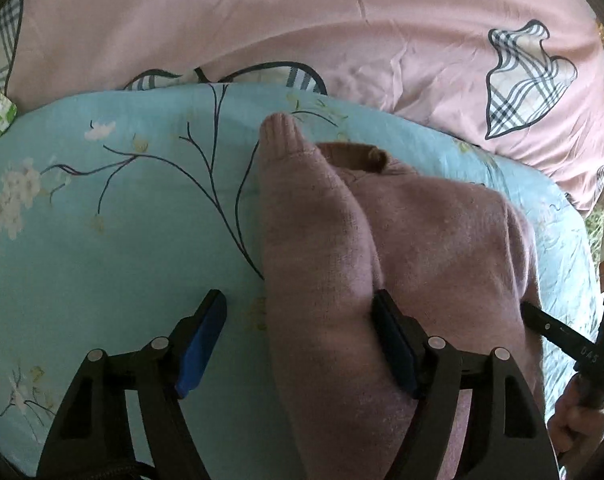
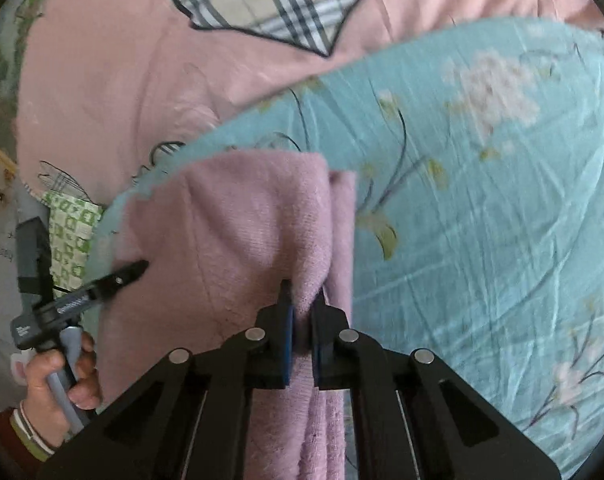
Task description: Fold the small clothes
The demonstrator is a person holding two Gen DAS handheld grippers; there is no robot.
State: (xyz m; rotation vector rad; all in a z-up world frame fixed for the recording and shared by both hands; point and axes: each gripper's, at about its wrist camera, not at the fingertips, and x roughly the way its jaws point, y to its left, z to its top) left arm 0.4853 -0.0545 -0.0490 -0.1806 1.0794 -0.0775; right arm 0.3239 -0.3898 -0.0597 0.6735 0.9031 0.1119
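One pink sweater [image 1: 401, 240] — two tools: left [image 1: 302, 332], right [image 2: 302, 320] — two bedcovers.

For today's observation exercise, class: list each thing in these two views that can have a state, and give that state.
Left claw: open, fingers either side of the sleeve.
Right claw: shut on the pink sweater.
Pink sweater: partly folded, lying on the blue sheet.
Blue sheet: spread flat.
Pink quilt: lying creased behind the blue sheet.

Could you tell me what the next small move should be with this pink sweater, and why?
Probably close the left gripper on the folded sleeve: its jaws stand open around that ridge of the pink sweater, while the right gripper is already clamped on the opposite edge, so both sides could then be lifted together.
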